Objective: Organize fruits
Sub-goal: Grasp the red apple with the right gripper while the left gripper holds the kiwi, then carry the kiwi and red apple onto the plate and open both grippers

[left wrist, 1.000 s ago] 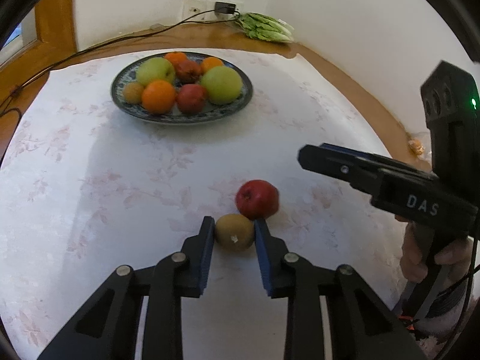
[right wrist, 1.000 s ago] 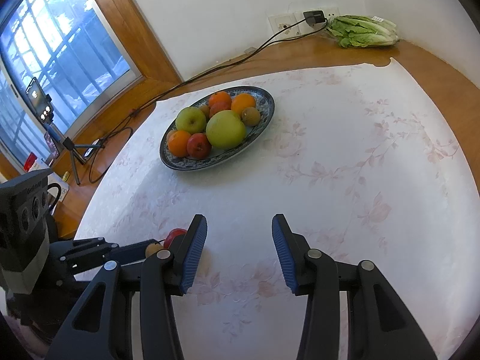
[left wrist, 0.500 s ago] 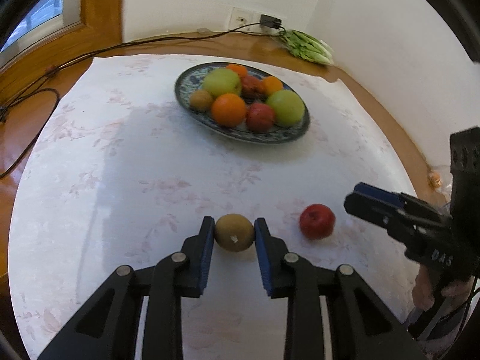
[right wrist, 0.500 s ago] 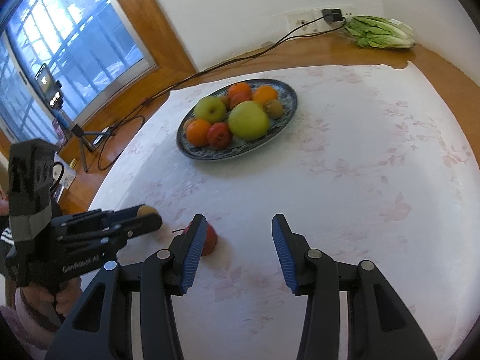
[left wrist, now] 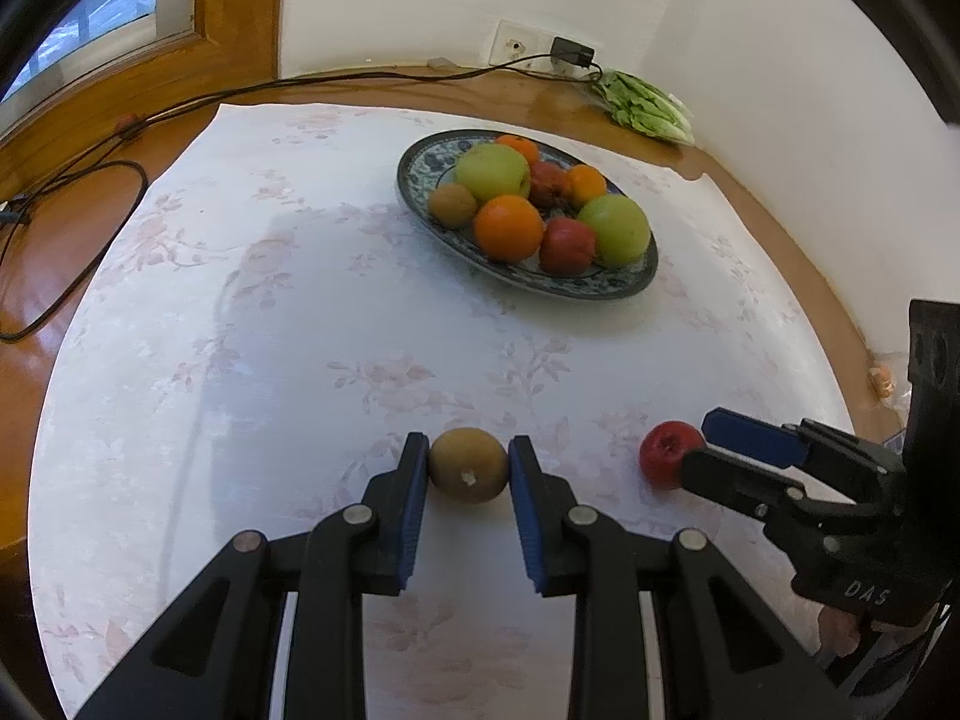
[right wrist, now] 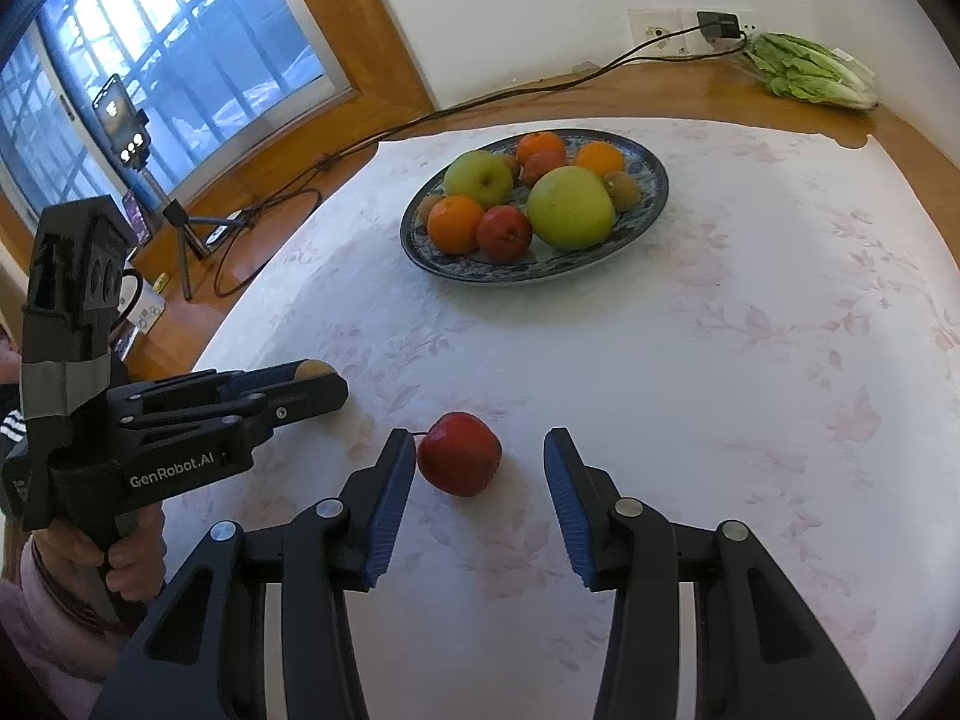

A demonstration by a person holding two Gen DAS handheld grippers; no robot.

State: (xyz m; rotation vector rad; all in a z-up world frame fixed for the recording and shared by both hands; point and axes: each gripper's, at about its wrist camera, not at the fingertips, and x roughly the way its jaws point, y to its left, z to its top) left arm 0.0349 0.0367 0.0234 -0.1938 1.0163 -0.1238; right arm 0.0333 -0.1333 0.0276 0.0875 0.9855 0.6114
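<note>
The left gripper (left wrist: 468,467) pinches a brown kiwi (left wrist: 468,465) between its blue pads, on the near side of the tablecloth (left wrist: 300,330) from the blue patterned plate (left wrist: 624,285) heaped with apples, oranges and a kiwi. The right gripper (right wrist: 480,468) is spread, with a red apple (right wrist: 459,461) lying between its fingers, close to the left one, also well short of the plate.

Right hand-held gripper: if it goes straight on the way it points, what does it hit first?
Most likely the red apple. It sits on the tablecloth between the open fingers of the right hand-held gripper, close against the left finger, with a clear gap to the other. Depth is unclear; it may touch cloth first.
</note>
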